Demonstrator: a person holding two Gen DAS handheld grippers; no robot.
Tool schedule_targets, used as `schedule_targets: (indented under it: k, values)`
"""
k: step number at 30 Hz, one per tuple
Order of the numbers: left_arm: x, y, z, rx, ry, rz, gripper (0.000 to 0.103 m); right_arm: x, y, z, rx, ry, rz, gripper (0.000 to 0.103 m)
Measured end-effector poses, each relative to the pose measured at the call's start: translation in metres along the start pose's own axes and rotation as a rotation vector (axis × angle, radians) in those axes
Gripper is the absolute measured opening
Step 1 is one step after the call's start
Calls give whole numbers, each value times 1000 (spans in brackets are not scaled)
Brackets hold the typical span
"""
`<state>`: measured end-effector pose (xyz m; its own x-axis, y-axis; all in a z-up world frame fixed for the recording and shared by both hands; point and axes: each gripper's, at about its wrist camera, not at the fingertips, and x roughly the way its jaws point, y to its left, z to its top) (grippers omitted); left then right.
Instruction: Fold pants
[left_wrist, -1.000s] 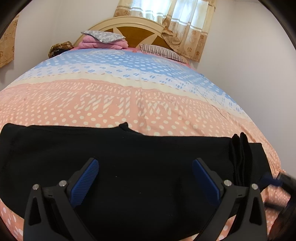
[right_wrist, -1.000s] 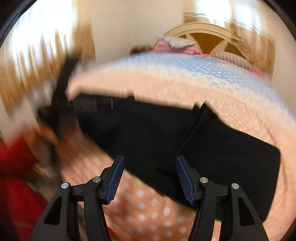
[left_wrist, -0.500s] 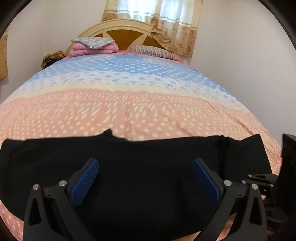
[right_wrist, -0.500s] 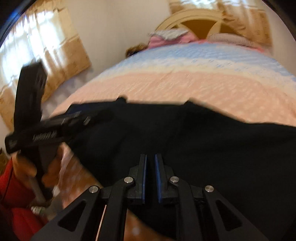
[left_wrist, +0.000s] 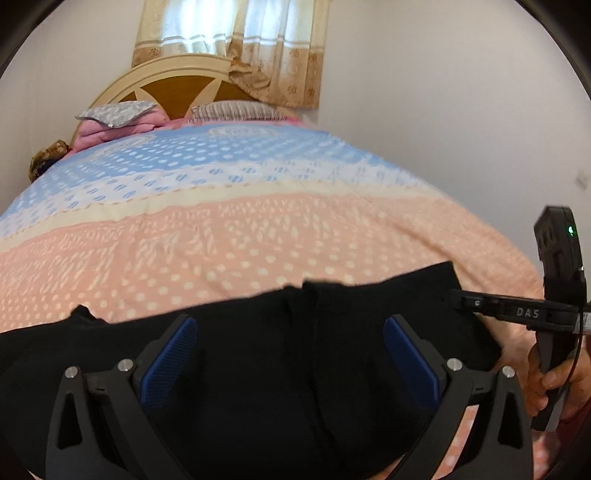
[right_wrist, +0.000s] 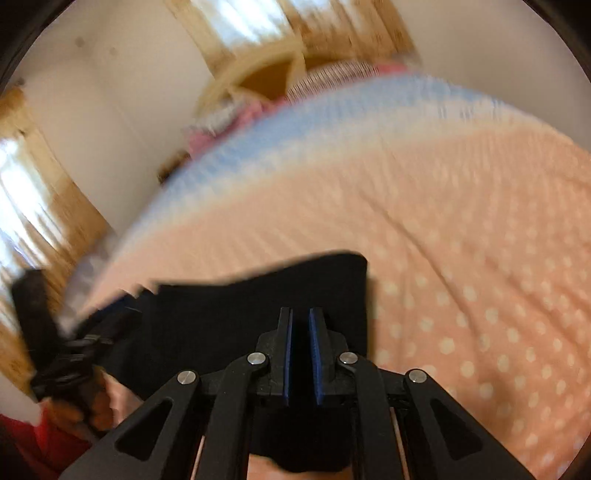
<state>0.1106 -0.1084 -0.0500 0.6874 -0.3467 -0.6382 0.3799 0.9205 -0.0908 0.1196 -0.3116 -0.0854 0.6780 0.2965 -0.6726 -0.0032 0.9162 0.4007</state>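
Left gripper (left_wrist: 290, 354) sits nearest in its own view, blue pads spread wide, nothing between them, hovering over the black pants (left_wrist: 258, 369). Pants lie flat across the near edge of the bed, on the peach dotted part of the bedspread (left_wrist: 221, 236), stretching from the left frame edge to the right side. At the right end of the pants, the right gripper (left_wrist: 461, 299) reaches in from the side, its tip at the pants' edge; the person's hand (left_wrist: 554, 380) grips its handle.

Right wrist view, blurred: right gripper (right_wrist: 300, 354) has pads drawn in narrow with black cloth between them, so it pinches the pants (right_wrist: 221, 325). Fabric edge runs just beyond the fingertips, bedspread (right_wrist: 461, 221) to the right. Left gripper body shows dark at the far left, too blurred for detail.

Farther back: bedspread turns cream then blue with dots. At the head, pink folded blanket with grey pillow (left_wrist: 116, 114) on top, striped pillow (left_wrist: 236, 110) beside it, wooden headboard (left_wrist: 177, 85), curtains (left_wrist: 240, 48) above.
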Motion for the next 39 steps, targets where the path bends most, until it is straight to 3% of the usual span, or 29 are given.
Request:
schedule_targets:
  k: [3,6,9,11,15,17,19,22,25,27,33,36,39]
  values:
    - [24,5,-10,10,81,89,103,16,-14,1,20,-1,55,10]
    - [17,21,-12,-69,84,22,103,-2,-16,4,83,-38,103,10]
    - [9,23,-10,-73,69,18,103,-34,-7,-3,42,-120,125,10]
    - [13,19,-13,-51,73,29,103,-45,7,-17,-9,-99,121,10]
    - [15,18,-20,-28,80,31,103,-17,20,-54,-41,93,44,10]
    - [10,24,-17,-39,78,13,103,-25,18,-53,5,56,54,10]
    - [0,35,-15,-45,62,23,103,-27,20,-53,4,72,21,10]
    - [-21,66,-17,-62,28,71,103,-41,34,-50,3,1,15,10]
    - [-48,114,-27,-127,-6,154,103,-52,73,-49,-35,-96,116,10]
    - [-67,149,-35,-182,-34,230,103,-44,99,-50,-39,-112,200,10]
    - [-121,269,-64,-394,-117,501,103,21,191,-60,-115,0,349,10]
    - [-123,311,-83,-503,-99,536,103,52,227,-69,-120,96,411,10]
    - [-113,327,-99,-549,-58,528,103,69,260,-61,-121,183,437,10]
